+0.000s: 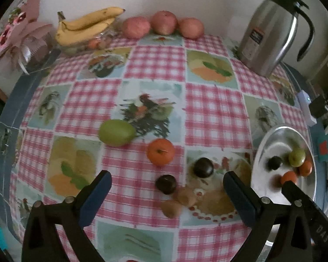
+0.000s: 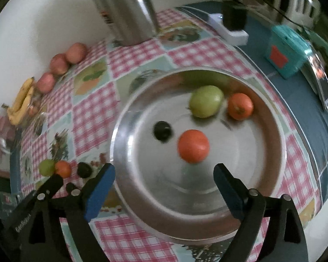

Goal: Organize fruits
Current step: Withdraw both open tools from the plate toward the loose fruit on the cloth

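A steel plate (image 2: 207, 71) holds a green fruit (image 2: 206, 101), two oranges (image 2: 193, 145) (image 2: 240, 106) and a dark plum (image 2: 162, 131). My right gripper (image 2: 164, 170) hangs open above the plate's near side, nothing between its fingers. On the chequered cloth to the left of the plate lie a green fruit (image 1: 117, 132), an orange (image 1: 161, 151), two dark plums (image 1: 203, 167) (image 1: 166, 184) and small brown fruits (image 1: 179, 200). My left gripper (image 1: 167, 178) stands wide open above the plums and brown fruits, holding nothing. The plate (image 1: 264, 144) shows at the right edge.
At the back by the wall are a bunch of bananas (image 1: 87, 26) over a glass bowl and three red apples (image 1: 164, 23). A steel thermos jug (image 1: 271, 35) stands back right, a pink bouquet (image 1: 17, 37) back left. A teal box (image 2: 284, 54) and a white power strip (image 2: 227, 30) lie past the plate.
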Demonstrator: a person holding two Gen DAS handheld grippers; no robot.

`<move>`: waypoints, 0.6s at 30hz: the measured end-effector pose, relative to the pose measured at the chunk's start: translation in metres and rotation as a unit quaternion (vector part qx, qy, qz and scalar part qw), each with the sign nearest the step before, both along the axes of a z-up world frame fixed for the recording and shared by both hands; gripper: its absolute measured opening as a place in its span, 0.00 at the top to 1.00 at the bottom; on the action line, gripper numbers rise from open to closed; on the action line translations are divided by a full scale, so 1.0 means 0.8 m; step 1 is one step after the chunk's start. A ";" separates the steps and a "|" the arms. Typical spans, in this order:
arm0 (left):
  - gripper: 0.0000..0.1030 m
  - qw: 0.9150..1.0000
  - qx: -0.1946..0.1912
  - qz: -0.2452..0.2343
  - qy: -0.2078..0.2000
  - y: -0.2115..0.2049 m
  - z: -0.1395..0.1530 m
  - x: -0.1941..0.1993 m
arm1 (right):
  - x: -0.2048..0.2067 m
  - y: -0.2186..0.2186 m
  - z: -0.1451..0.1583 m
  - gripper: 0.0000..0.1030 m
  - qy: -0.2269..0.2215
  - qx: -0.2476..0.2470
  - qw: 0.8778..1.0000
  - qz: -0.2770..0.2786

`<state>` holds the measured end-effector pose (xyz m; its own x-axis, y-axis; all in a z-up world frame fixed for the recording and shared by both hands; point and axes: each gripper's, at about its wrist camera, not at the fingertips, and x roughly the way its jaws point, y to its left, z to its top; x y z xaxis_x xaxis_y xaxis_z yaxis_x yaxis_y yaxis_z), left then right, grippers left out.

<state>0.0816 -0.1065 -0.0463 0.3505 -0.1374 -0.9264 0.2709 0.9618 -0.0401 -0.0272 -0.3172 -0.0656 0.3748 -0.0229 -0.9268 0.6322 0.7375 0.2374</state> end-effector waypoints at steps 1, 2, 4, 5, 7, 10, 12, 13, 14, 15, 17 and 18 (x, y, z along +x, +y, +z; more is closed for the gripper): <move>0.00 1.000 0.000 0.003 -0.004 0.006 0.002 0.002 | 0.003 0.005 0.001 0.11 -0.004 -0.001 1.000 0.007; 0.00 1.000 0.001 0.008 -0.009 0.013 0.006 0.004 | 0.005 0.009 0.003 0.10 -0.009 0.000 1.000 0.014; 0.00 1.000 0.000 0.018 -0.016 0.024 0.011 0.007 | 0.010 0.020 0.006 0.10 -0.019 0.003 0.999 0.030; 0.00 1.000 0.003 0.023 -0.021 0.030 0.014 0.008 | 0.012 0.024 0.008 0.10 -0.023 0.003 0.999 0.036; 0.00 0.999 0.015 0.027 -0.034 0.039 0.019 0.009 | 0.016 0.034 0.011 0.10 -0.032 0.001 0.998 0.050; 0.00 0.998 0.031 0.032 -0.049 0.052 0.025 0.011 | 0.022 0.049 0.015 0.10 -0.040 -0.008 0.997 0.069; 0.00 0.997 0.034 0.040 -0.055 0.063 0.029 0.013 | 0.025 0.058 0.018 0.10 -0.048 -0.010 0.996 0.081; 0.00 0.997 0.035 0.043 -0.056 0.068 0.031 0.014 | 0.027 0.063 0.019 0.10 -0.051 -0.012 0.995 0.088; 0.00 0.997 0.035 0.047 -0.059 0.073 0.032 0.014 | 0.029 0.069 0.020 0.10 -0.053 -0.015 0.994 0.094; 0.00 0.996 0.035 0.052 -0.060 0.079 0.034 0.015 | 0.031 0.074 0.020 0.10 -0.055 -0.017 0.993 0.100; 0.00 0.995 0.036 0.060 -0.065 0.090 0.038 0.017 | 0.036 0.085 0.022 0.10 -0.058 -0.020 0.992 0.114; 0.00 0.995 0.038 0.064 -0.067 0.094 0.038 0.018 | 0.039 0.089 0.022 0.10 -0.058 -0.019 0.991 0.120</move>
